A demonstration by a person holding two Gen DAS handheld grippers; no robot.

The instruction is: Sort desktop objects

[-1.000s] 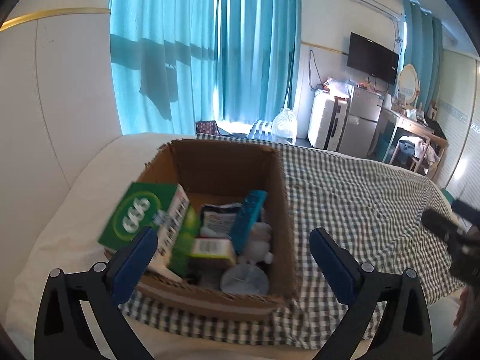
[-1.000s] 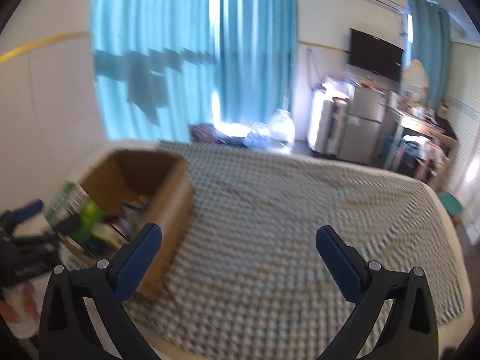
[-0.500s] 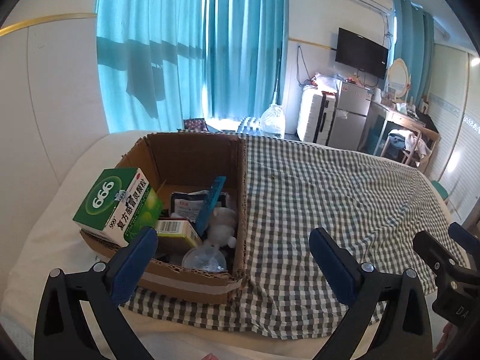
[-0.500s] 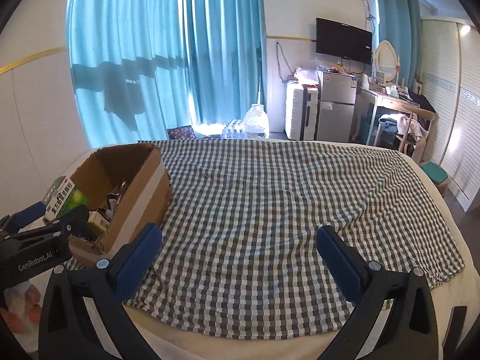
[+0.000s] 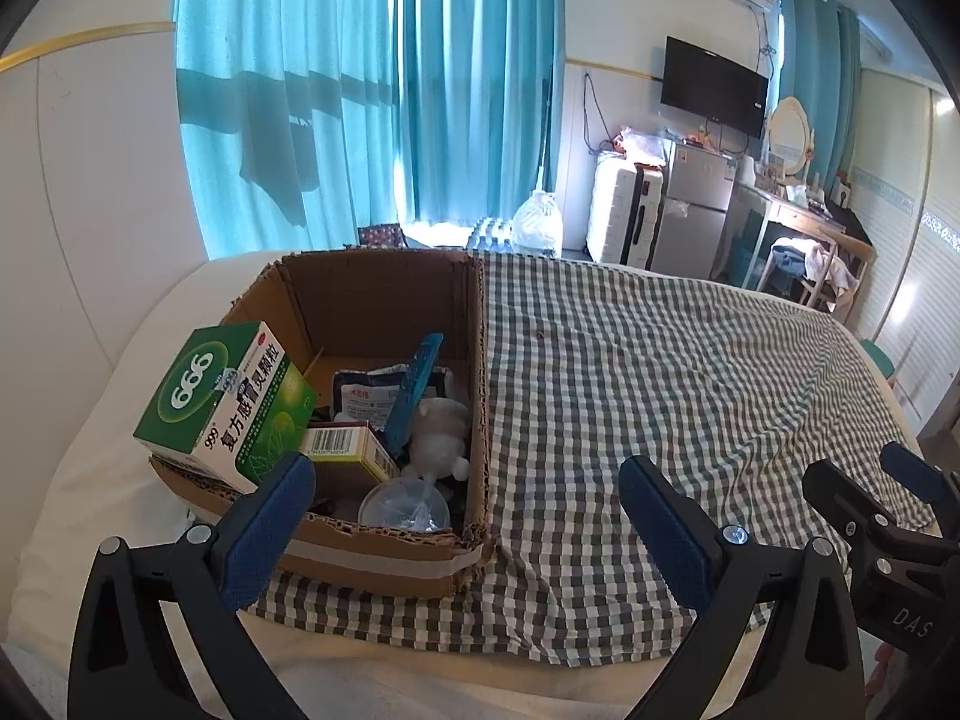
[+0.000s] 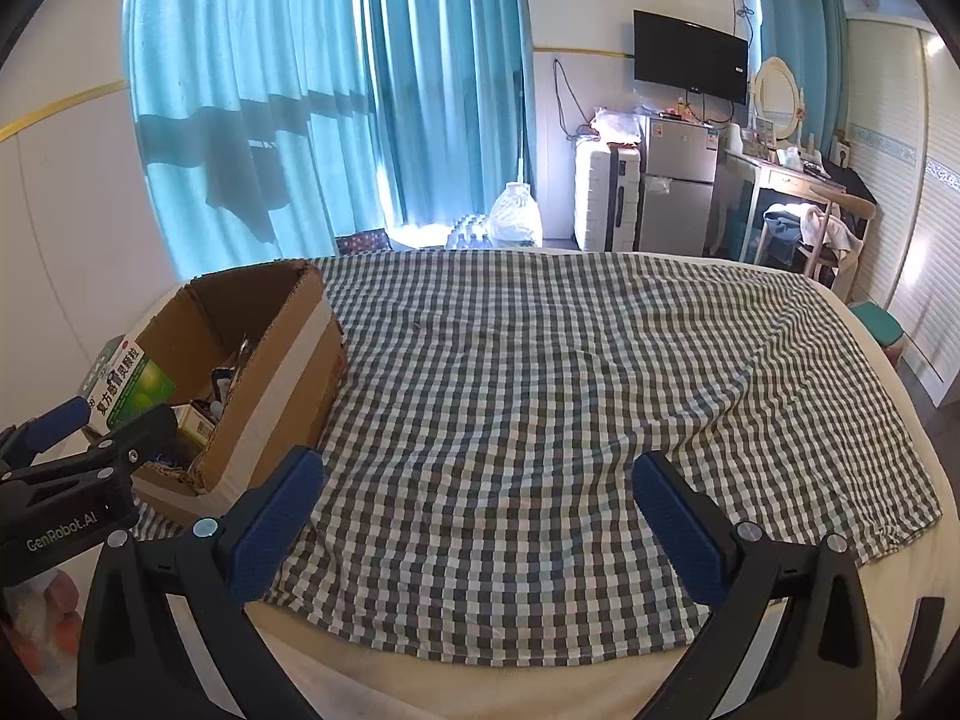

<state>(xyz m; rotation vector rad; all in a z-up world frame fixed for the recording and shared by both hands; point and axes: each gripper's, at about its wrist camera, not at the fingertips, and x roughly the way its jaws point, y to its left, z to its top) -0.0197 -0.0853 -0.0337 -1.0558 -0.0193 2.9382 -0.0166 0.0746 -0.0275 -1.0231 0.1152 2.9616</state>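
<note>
Checked cloth [image 5: 630,360] on bed | cardboard box [image 5: 384,546] at its left edge, brimful: green medicine carton [image 5: 225,399] leaning out, lower items half hidden | left gripper [image 5: 465,525] wide, empty | right gripper [image 6: 480,516] wide, empty

Both handheld grippers look the same: black plastic frames with triangular cutouts, silver screws at the joints, and textured blue pads on the fingers [image 5: 264,525]. The left gripper [image 5: 465,525] has "GenRobot.AI" printed in white on its side, the right gripper [image 6: 477,525] shows "DAS".
</note>
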